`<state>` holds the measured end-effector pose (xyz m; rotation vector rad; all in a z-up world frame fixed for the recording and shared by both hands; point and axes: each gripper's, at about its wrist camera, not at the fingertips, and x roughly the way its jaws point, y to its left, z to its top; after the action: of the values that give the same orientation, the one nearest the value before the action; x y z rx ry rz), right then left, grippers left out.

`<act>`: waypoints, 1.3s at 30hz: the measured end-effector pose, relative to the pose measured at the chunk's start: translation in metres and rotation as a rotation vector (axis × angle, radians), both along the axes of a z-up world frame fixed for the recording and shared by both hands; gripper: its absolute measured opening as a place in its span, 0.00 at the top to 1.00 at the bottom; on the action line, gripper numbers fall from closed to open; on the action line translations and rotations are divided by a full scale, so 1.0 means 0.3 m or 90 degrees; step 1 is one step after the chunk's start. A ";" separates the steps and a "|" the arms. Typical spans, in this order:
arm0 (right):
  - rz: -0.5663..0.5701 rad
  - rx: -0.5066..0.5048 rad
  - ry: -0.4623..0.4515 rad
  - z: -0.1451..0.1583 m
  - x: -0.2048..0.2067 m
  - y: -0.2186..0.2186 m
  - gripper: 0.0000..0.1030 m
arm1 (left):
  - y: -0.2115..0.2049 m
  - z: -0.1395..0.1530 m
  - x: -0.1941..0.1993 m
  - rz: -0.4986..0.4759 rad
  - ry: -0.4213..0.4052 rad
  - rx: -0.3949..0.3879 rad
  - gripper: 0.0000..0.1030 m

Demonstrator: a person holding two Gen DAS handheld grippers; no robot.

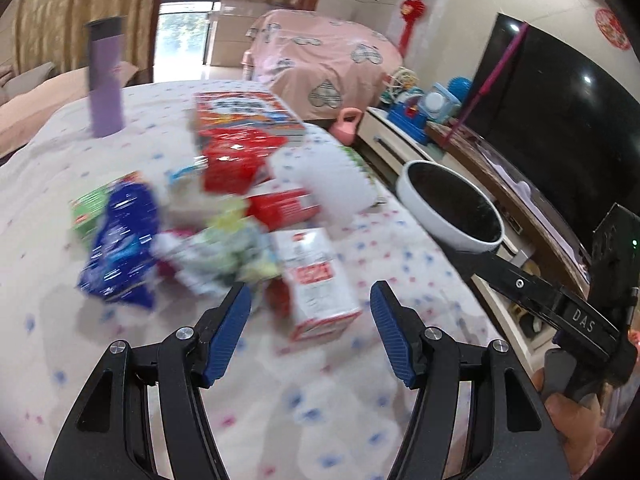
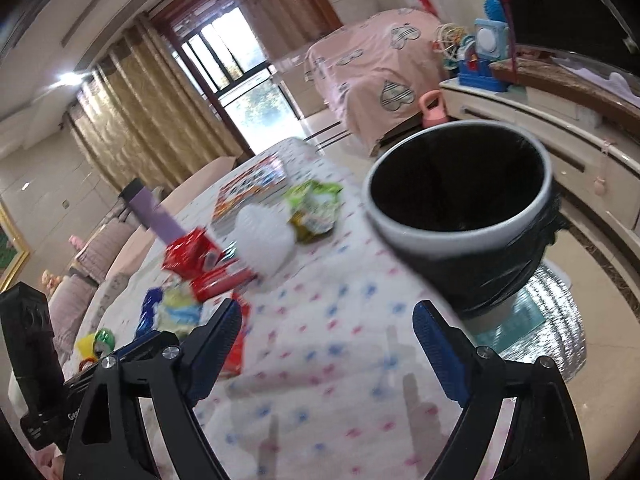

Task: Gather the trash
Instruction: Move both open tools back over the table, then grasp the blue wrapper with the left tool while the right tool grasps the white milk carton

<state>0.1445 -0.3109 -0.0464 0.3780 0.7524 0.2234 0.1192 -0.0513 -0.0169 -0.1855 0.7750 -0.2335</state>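
Note:
A heap of trash lies on the dotted tablecloth: a blue wrapper (image 1: 120, 236), a red wrapper (image 1: 236, 160), crumpled white plastic (image 1: 320, 180), a red box (image 1: 284, 204) and a white and red carton (image 1: 316, 280). My left gripper (image 1: 310, 300) is open. The carton's near end lies between its blue pads, which do not touch it. The bin, white with a black liner (image 2: 404, 240), stands off the table's right edge (image 1: 440, 232). My right gripper (image 2: 328, 312) is open wide over bare cloth, left of the bin, with nothing between its fingers. A green and yellow wrapper (image 2: 316, 208) lies farther back.
A purple tumbler (image 1: 105, 76) stands upright at the back left, and a colourful flat book (image 1: 244, 112) lies behind the heap. Beyond the table are a low cabinet with toys (image 2: 480, 68), a dark TV (image 1: 552, 128) and furniture under a pink cover (image 1: 320, 56). The frames are motion-blurred.

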 end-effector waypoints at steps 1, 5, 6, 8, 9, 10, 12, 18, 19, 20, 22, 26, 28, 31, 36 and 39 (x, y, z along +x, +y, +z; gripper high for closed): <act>0.009 -0.002 0.001 0.000 -0.006 0.023 0.14 | 0.020 -0.003 -0.009 0.006 0.001 -0.001 0.39; 0.034 -0.011 0.001 -0.004 -0.027 0.095 0.14 | 0.097 -0.016 -0.042 0.035 0.008 -0.006 0.39; 0.043 -0.013 0.000 -0.003 -0.032 0.121 0.14 | 0.115 -0.020 -0.048 0.041 0.009 -0.009 0.39; 0.056 -0.020 -0.001 -0.005 -0.038 0.160 0.14 | 0.145 -0.027 -0.064 0.050 0.011 -0.011 0.39; 0.065 -0.025 0.000 -0.007 -0.040 0.183 0.14 | 0.162 -0.028 -0.072 0.055 0.010 -0.010 0.39; 0.071 -0.027 0.001 -0.009 -0.041 0.198 0.14 | 0.174 -0.028 -0.077 0.059 0.010 -0.010 0.39; 0.089 -0.035 0.003 -0.015 -0.047 0.240 0.14 | 0.206 -0.027 -0.084 0.070 0.015 -0.007 0.39; 0.126 -0.056 0.012 -0.033 -0.040 0.330 0.14 | 0.301 -0.034 -0.065 0.120 0.032 -0.019 0.39; 0.130 -0.060 0.014 -0.037 -0.036 0.341 0.14 | 0.317 -0.035 -0.055 0.125 0.035 -0.023 0.39; 0.136 -0.065 0.017 -0.043 -0.031 0.354 0.14 | 0.323 -0.036 -0.048 0.128 0.037 -0.023 0.39; 0.146 -0.074 0.022 -0.054 -0.020 0.378 0.14 | 0.341 -0.038 -0.026 0.133 0.042 -0.028 0.39; 0.161 -0.089 0.031 -0.074 0.010 0.419 0.14 | 0.355 -0.041 0.040 0.129 0.056 -0.024 0.39; 0.169 -0.100 0.035 -0.084 0.030 0.440 0.14 | 0.354 -0.051 0.070 0.126 0.064 -0.015 0.39; 0.175 -0.112 0.041 -0.097 0.057 0.461 0.14 | 0.355 -0.079 0.120 0.122 0.083 0.001 0.39; 0.180 -0.131 0.065 -0.136 0.113 0.488 0.24 | 0.363 -0.136 0.151 0.111 0.113 -0.014 0.53; 0.183 -0.127 0.076 -0.152 0.121 0.487 0.49 | 0.368 -0.130 0.123 0.109 0.100 -0.023 0.64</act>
<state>0.1806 -0.1647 -0.0921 0.0936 0.9383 0.3943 0.1561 0.0590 -0.0557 -0.3053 0.9062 -0.0701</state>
